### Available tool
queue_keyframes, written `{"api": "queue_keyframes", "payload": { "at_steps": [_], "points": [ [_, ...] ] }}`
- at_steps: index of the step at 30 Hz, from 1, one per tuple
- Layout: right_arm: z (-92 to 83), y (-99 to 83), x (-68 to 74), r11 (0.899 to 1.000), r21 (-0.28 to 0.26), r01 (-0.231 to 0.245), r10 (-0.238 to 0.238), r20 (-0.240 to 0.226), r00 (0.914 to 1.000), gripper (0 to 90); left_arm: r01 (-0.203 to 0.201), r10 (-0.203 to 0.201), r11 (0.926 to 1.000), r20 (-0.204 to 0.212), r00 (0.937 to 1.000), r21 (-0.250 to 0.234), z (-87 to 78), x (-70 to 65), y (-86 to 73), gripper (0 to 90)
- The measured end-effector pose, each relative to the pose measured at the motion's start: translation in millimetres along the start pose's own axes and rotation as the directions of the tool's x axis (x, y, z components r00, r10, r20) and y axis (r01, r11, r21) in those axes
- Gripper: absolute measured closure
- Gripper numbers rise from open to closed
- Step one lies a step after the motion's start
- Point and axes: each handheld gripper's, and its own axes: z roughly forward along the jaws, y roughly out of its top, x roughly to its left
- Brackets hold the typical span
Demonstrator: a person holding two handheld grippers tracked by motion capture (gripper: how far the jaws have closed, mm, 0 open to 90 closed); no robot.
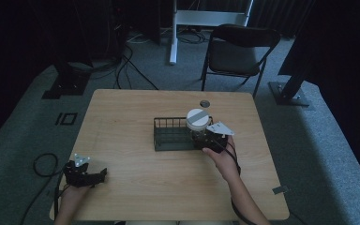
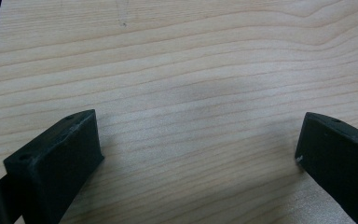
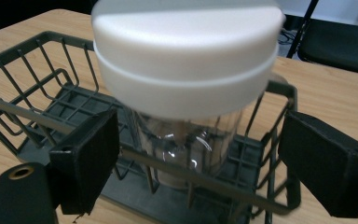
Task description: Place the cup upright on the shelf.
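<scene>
A clear jar [image 1: 198, 119] with a wide white lid [image 3: 186, 51] stands upright in the right end of a dark green wire basket [image 1: 168, 121] at the middle of the table. My right gripper [image 1: 202, 139] is at the basket's near right corner. In the right gripper view it [image 3: 198, 154] is open, with one black jaw on each side of the jar's glass body [image 3: 186, 140] and a gap between each jaw and the glass. My left gripper [image 1: 101, 176] rests low at the table's near left corner, open [image 2: 198, 140] over bare wood.
The basket's wire rim [image 3: 37, 60] runs between my right jaws and the jar. A small round grommet [image 1: 205, 103] sits in the tabletop behind the basket. A black folding chair [image 1: 239, 51] stands beyond the far edge, with cables [image 1: 126, 65] on the floor.
</scene>
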Motion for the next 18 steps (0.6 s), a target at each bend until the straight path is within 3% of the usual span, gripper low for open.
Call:
{"api": "queue_keyframes", "payload": {
  "at_steps": [18],
  "points": [
    [-23.8, -18.2, -21.7, 1.000, -0.020, -0.016, 0.017, 0.022, 0.9996, 12.5, 0.000, 0.000, 1.0000, 0.000, 1.0000, 0.000, 0.0, 0.0, 0.0, 0.3]
  ]
}}
